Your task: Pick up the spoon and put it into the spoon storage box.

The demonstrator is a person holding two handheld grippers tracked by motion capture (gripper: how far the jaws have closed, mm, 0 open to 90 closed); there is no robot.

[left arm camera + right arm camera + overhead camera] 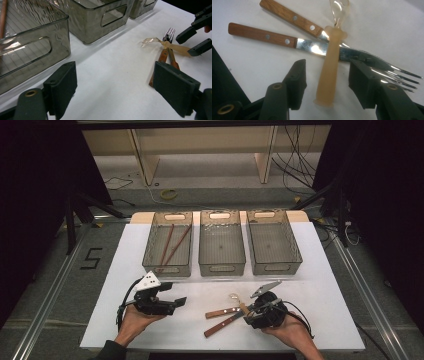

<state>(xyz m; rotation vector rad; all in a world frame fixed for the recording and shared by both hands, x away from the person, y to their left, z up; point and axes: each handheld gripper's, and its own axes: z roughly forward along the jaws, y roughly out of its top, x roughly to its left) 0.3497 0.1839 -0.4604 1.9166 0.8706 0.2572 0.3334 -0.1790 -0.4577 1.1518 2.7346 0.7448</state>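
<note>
A translucent amber spoon (236, 299) lies across two wood-handled forks (222, 312) on the white table (315, 295). My right gripper (248, 312) is open, and its jaws stand on either side of the spoon's handle (332, 50) with a gap on each side. In the right gripper view that gripper (327, 72) hangs over the forks (262, 36), whose tines point right. My left gripper (173, 293) is open over bare table, left of the cutlery. Between the left gripper's (113, 82) jaws is only white surface; the spoon (172, 47) and forks (163, 56) lie ahead.
Three smoky clear bins stand in a row at the back: left bin (167, 270), middle bin (222, 267), right bin (275, 267). Two brown chopsticks (170, 245) lie in the left one. The left bin's wall (37, 50) is close to my left gripper.
</note>
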